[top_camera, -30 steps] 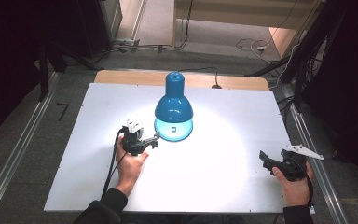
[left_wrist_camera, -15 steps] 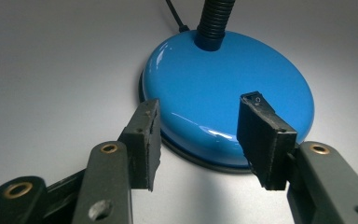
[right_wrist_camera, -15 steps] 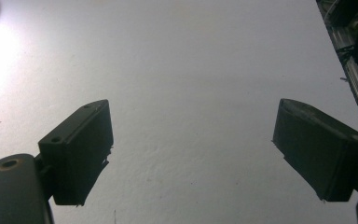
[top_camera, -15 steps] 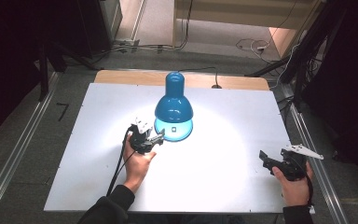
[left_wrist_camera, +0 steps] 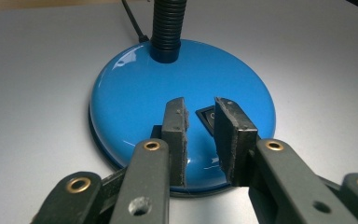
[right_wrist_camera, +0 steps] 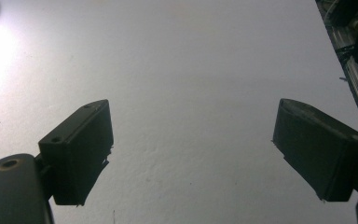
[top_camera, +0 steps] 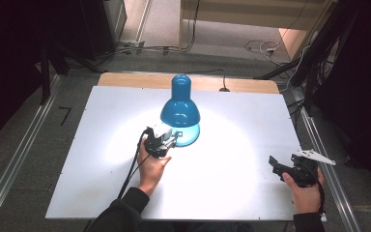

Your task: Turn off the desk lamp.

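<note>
A: Where is the lamp (top_camera: 180, 107)?

B: It stands mid-table, toward the far edge of the white table (top_camera: 101, 101). The blue shade points down and throws a bright pool of light on the table. In the left tool view its round blue base (left_wrist_camera: 135, 88) lies flat, with a black ribbed neck (left_wrist_camera: 168, 23) rising from the far side and a black cord (left_wrist_camera: 131, 21) running off behind it.

A: And the left tool (top_camera: 160, 140)?

B: It sits at the near left side of the lamp, held in the left hand (top_camera: 152, 166). In its own view the jaws reach over the near part of the base, with a narrow gap between them. A black rocker switch (left_wrist_camera: 208, 115) on the base shows in that gap, just beyond the tips. I cannot tell whether the pads touch the base or the switch. They are nearly closed but grasp nothing.

A: The right tool (top_camera: 290, 169)?

B: Near the right edge of the table, on the near side, well apart from the lamp, in the right hand (top_camera: 306, 193). Its jaws are spread wide over bare table and hold nothing. A sliver of the blue base shows at the top left corner of its view.

A: Anything else?

B: Grey floor (top_camera: 29, 125) around the table, with cables lying beyond the far edge.
</note>
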Demonstrator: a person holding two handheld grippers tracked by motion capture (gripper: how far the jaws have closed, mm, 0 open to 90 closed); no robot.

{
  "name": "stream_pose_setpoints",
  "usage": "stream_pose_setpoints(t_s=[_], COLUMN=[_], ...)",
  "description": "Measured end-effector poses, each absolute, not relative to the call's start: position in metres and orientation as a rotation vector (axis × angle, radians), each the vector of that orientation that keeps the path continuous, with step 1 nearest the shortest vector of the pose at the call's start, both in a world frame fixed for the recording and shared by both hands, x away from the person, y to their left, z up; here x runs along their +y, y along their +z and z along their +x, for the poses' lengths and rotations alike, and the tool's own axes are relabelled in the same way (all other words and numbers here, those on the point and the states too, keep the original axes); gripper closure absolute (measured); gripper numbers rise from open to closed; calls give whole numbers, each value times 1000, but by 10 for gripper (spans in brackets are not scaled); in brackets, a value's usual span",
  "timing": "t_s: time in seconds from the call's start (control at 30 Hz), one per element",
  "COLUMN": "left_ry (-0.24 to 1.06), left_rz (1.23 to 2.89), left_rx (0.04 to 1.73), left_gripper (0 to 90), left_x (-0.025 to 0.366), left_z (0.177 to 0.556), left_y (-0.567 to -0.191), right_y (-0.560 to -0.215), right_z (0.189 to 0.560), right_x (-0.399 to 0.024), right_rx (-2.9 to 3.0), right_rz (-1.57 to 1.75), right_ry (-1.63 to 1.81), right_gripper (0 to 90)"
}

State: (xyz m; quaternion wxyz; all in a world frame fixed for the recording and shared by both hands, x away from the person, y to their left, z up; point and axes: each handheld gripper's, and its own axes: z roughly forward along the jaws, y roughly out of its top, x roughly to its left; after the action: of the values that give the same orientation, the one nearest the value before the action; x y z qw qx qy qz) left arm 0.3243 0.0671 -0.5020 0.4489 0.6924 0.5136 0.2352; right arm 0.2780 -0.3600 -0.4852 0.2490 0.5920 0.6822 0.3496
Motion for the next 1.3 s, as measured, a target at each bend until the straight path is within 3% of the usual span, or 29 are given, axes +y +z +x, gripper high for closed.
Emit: stream_pose_setpoints(t_s=[0.2, 1.3], left_ry=[555, 546], left_rz=[1712, 1720], left_rx=[1260, 1254], left_gripper=[900, 900], left_x=[65, 55], left_z=[327, 338], left_y=[-504, -508], right_y=[-485, -485], right_z=[278, 278], right_x=[-361, -361], right_rx=[1858, 1862], right_rz=[1613, 1613], right_ry=[953, 963], right_gripper=[108, 110])
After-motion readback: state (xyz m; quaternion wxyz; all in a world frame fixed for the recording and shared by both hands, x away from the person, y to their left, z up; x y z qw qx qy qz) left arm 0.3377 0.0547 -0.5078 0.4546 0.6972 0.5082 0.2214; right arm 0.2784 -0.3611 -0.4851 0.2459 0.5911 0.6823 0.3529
